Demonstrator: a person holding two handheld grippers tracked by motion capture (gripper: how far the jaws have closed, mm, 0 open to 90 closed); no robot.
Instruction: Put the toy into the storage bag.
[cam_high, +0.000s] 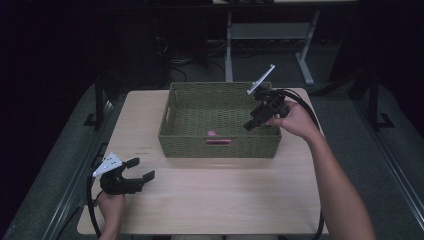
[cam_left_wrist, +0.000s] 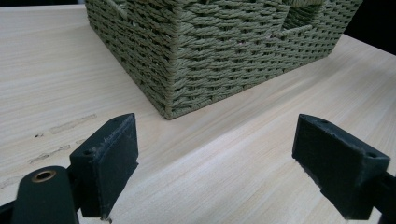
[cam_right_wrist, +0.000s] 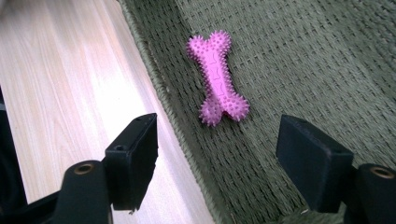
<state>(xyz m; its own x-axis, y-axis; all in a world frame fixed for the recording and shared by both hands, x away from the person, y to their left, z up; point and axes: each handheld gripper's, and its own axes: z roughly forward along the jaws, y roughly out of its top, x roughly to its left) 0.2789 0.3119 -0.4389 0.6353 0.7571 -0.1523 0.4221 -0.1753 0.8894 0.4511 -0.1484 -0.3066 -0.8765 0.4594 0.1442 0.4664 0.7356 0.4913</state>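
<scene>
pink and spiky, the bone toy (cam_right_wrist: 217, 85) lies flat on the floor of the green woven basket (cam_high: 172, 120), near its front wall. my right gripper (cam_high: 255, 121) hangs above the basket's right side, jaws spread with nothing between them. my left gripper (cam_high: 141, 169) sits low over the wooden table (cam_high: 210, 195), front left, jaws wide apart and empty.

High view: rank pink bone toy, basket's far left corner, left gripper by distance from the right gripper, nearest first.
From the right gripper:
1. Pink bone toy, on the basket floor by the near wall.
2. Basket's far left corner, at the back.
3. Left gripper, near left on the table.
</scene>
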